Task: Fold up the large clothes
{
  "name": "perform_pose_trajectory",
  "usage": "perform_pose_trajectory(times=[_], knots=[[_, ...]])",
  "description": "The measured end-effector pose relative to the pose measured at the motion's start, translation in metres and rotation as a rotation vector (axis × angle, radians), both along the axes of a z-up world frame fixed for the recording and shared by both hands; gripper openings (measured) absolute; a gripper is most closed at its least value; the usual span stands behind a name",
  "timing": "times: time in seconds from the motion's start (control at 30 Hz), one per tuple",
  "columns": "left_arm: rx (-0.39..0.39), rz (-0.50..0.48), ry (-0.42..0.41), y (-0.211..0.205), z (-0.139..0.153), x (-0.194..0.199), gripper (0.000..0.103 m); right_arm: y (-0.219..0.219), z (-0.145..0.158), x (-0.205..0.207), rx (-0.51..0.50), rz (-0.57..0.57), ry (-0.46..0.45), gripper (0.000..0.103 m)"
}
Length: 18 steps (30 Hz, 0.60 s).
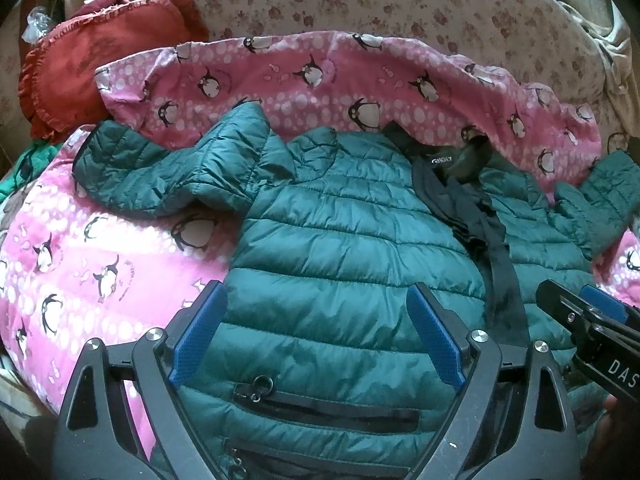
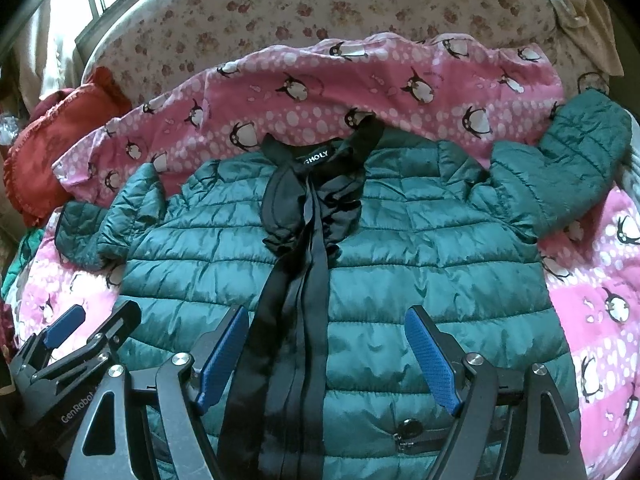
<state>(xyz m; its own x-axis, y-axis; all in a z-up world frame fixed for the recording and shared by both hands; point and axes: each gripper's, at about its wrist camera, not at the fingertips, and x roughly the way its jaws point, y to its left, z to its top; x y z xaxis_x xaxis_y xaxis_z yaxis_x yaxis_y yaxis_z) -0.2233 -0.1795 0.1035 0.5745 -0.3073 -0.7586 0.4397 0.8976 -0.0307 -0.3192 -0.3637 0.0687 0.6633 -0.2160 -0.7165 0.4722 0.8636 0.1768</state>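
A teal quilted puffer jacket [image 1: 352, 240] lies spread face up on a pink penguin-print blanket [image 1: 100, 264], collar away from me, sleeves out to both sides. It fills the right wrist view [image 2: 420, 248] too, with its black front placket [image 2: 292, 320] running down the middle. My left gripper [image 1: 316, 312] is open and empty, hovering over the jacket's lower left panel near a zip pocket [image 1: 328, 408]. My right gripper [image 2: 326, 340] is open and empty over the lower front, beside the placket. Each gripper shows in the other's view: the right gripper [image 1: 592, 320] at right, the left gripper [image 2: 80, 332] at left.
A red ruffled cushion [image 1: 92, 64] lies at the back left, also in the right wrist view [image 2: 56, 140]. A floral sofa back [image 1: 380, 4] curves behind the blanket [image 2: 592, 312]. Green cloth [image 1: 24, 168] pokes out at the left edge.
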Motion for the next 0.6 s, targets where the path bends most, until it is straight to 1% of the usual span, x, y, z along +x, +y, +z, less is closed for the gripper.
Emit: perform_pose_trajectory(times=[0.13, 0.27, 0.6], knots=[[0.003, 0.002, 0.002, -0.001, -0.001, 0.005, 0.091, -0.003, -0.001, 0.005, 0.000, 0.006, -0.001, 0.079], [0.003, 0.013, 0.003, 0.000, -0.001, 0.012, 0.091, -0.008, -0.002, 0.012, 0.029, 0.013, -0.011, 0.079], [0.010, 0.044, 0.003, 0.004, -0.003, 0.035, 0.091, -0.011, -0.005, 0.034, 0.051, 0.022, -0.015, 0.079]])
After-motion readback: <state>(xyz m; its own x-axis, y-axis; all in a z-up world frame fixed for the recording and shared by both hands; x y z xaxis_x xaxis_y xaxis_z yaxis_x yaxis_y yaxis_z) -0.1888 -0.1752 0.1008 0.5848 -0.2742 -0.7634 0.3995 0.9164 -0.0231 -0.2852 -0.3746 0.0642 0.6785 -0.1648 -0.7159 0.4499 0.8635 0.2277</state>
